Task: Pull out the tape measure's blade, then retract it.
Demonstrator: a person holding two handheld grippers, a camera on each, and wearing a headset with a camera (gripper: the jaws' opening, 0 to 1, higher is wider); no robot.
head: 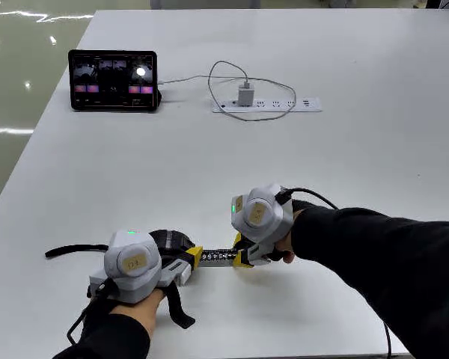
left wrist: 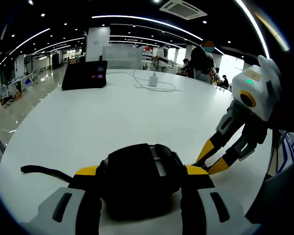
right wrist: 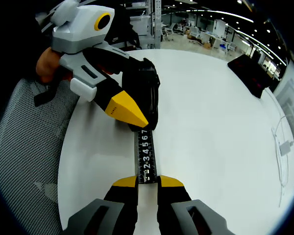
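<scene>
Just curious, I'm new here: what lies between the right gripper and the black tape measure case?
A short stretch of numbered blade, pinched by the right gripper, reaching the case; see the right gripper view.

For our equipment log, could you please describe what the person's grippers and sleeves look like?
Both the left gripper and right gripper have rounded light-grey housings, a tan square label and green light on top, and grey-black jaws with yellow tips. A black cable trails from the right one. The sleeves are black.

Open-plan office: desk rows (right wrist: 201,27), ceiling light strips (left wrist: 137,18), glossy floor (head: 15,52).
</scene>
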